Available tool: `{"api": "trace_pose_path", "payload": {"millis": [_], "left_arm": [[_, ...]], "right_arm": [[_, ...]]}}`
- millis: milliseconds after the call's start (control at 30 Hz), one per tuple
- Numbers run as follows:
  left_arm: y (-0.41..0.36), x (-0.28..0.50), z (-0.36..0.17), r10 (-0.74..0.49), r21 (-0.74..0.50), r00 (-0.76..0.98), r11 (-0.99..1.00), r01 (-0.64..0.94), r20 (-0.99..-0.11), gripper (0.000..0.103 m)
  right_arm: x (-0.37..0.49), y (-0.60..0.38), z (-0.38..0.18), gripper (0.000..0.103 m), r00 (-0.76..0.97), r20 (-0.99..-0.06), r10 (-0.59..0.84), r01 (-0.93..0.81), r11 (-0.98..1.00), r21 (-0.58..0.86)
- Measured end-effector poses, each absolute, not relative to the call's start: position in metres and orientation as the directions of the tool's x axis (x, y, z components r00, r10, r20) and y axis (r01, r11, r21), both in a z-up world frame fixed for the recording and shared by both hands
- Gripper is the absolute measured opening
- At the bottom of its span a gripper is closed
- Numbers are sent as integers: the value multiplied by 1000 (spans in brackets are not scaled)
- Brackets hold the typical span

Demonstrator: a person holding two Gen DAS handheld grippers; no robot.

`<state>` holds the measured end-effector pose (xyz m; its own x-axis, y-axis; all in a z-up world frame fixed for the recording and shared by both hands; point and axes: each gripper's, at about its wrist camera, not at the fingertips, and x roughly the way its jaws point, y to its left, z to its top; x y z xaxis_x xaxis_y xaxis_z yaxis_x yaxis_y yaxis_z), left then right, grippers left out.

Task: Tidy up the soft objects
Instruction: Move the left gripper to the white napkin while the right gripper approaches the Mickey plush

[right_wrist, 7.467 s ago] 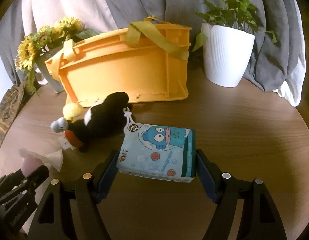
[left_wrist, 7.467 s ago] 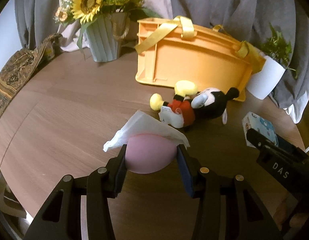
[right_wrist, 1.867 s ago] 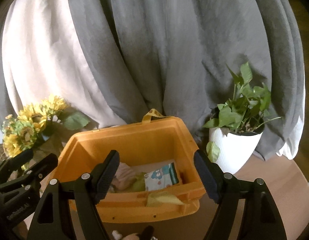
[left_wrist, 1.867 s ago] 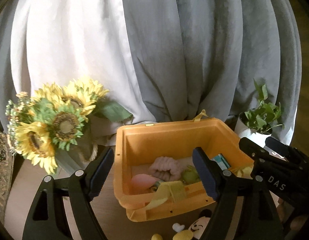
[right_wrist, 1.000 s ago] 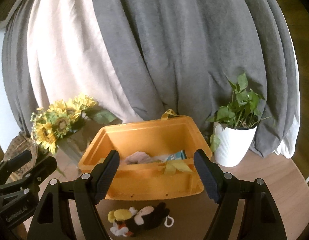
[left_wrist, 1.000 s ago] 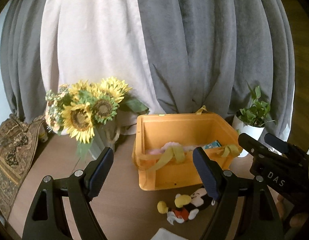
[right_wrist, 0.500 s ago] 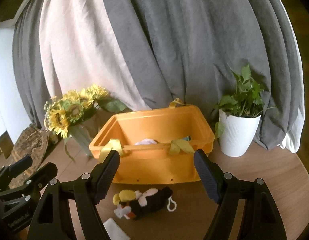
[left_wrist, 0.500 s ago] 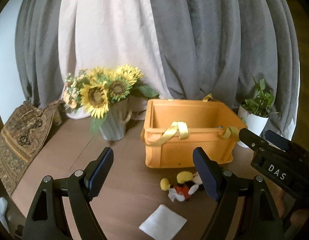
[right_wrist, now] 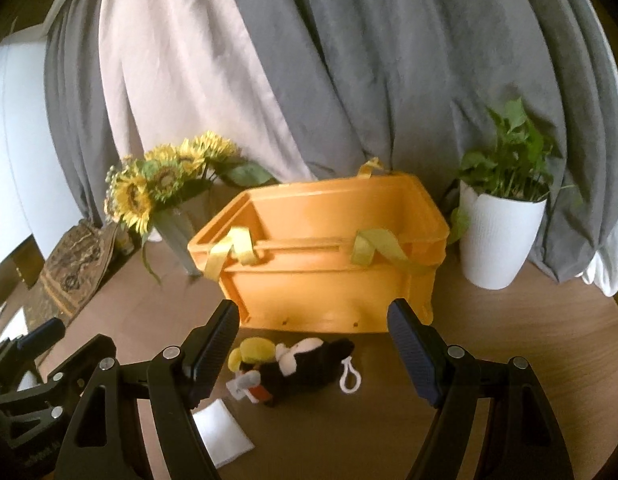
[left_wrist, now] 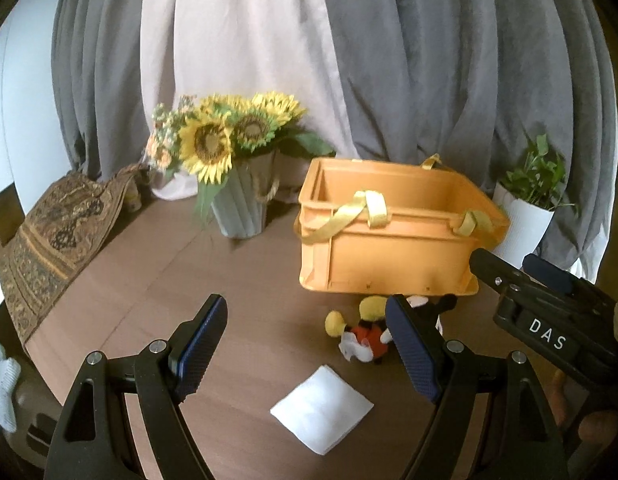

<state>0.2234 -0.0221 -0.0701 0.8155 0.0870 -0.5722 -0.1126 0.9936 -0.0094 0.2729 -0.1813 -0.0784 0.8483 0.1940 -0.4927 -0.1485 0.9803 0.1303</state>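
Mouse plush low centre between wide-open, empty right gripper fingers, white tissue below left gripper – also spread, empty – "DAS" lettering at right.

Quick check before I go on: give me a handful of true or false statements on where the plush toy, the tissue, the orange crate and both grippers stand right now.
1. The Mickey Mouse plush lies on the table in front of the orange crate. True.
2. The left gripper is shut on the plush. False: it is open and holds nothing.
3. The white tissue lies flat on the table, nearer the cameras than the plush. True.
4. The right gripper holds the tissue. False: it is open and empty.
5. The crate is tipped on its side. False: it stands upright, its opening upward.
6. The sunflower vase stands left of the crate. True.
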Motion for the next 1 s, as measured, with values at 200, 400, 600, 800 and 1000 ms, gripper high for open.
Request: {"api": "trace_pose_path", "payload": {"millis": [200,400,600,800,1000], "left_arm": [[-29,225,-92,110,-6,789,990,-143,-604,81],[-34,226,-111,130,-11,756,984,-178,-641,81],[-37,227,-130,136,-26,724,978,-208,-676,81],[-38,230,-150,134,-39,691,973,-228,-710,79],[-36,237,-167,127,-55,663,968,-246,-738,77]], "right_arm": [[282,-183,-97,78,823,-516,237,-191,971,142],[293,-186,-118,78,792,-544,278,-226,961,162],[302,-188,-134,78,768,-565,301,-250,954,168],[314,-186,-148,78,750,-585,307,-254,951,174],[323,-182,-159,78,737,-600,311,-262,950,171]]}}
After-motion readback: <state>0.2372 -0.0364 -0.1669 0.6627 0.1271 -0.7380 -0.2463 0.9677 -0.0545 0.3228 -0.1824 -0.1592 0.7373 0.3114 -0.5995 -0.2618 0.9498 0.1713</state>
